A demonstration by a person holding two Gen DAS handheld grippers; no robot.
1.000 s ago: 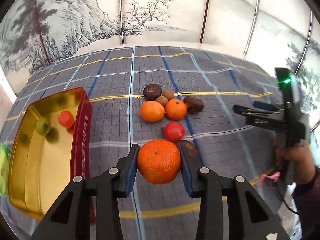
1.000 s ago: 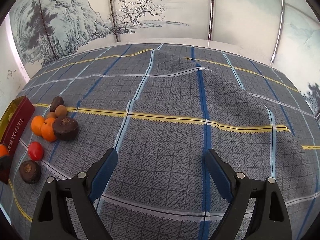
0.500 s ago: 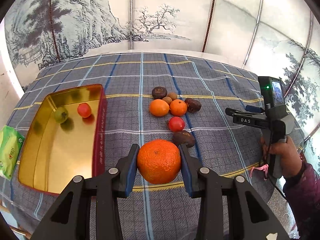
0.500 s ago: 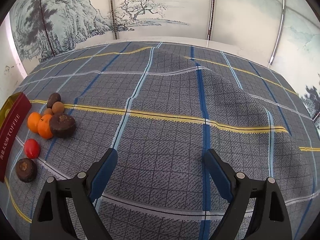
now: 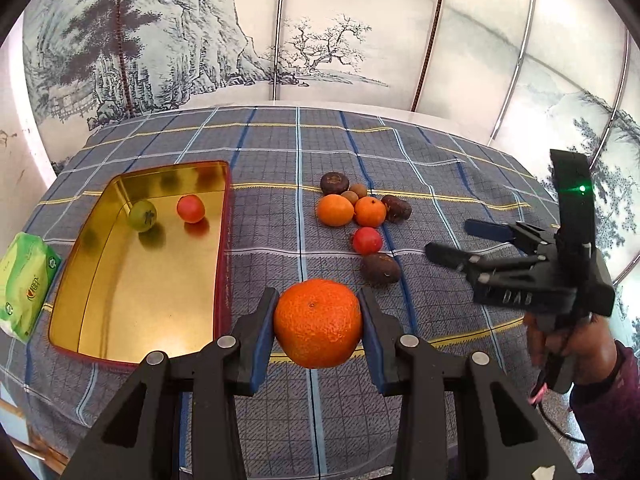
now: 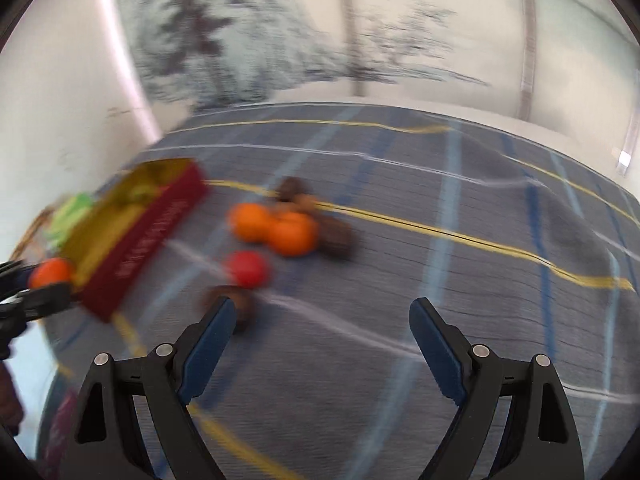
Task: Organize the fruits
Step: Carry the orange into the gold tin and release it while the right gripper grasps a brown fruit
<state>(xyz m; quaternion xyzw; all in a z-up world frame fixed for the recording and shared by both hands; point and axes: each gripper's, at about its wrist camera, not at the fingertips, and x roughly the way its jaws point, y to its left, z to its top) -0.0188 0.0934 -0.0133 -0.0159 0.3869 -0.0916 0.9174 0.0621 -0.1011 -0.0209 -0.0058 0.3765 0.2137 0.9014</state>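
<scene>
My left gripper (image 5: pixel 318 322) is shut on a large orange (image 5: pixel 318 322) and holds it above the cloth, just right of the gold tin (image 5: pixel 100 300). The tin holds a green fruit (image 5: pixel 142 216) and a red fruit (image 5: pixel 191 208). A cluster of fruit lies on the cloth: two oranges (image 5: pixel 335 210), a red fruit (image 5: pixel 367 240) and several brown fruits (image 5: pixel 380 269). My right gripper (image 6: pixel 320 322) is open and empty, pointing at the cluster (image 6: pixel 290 232); it also shows in the left wrist view (image 5: pixel 460 240). The right wrist view is blurred.
A green tissue pack (image 5: pixel 24 284) lies left of the tin. The plaid cloth (image 5: pixel 280 152) covers the table, rumpled at the right. A painted screen (image 5: pixel 320 40) stands behind. The table's near edge is below my left gripper.
My left gripper has lifted and drawn back with the orange, bringing the tin fully into view. My right gripper has swung left toward the fruit cluster.
</scene>
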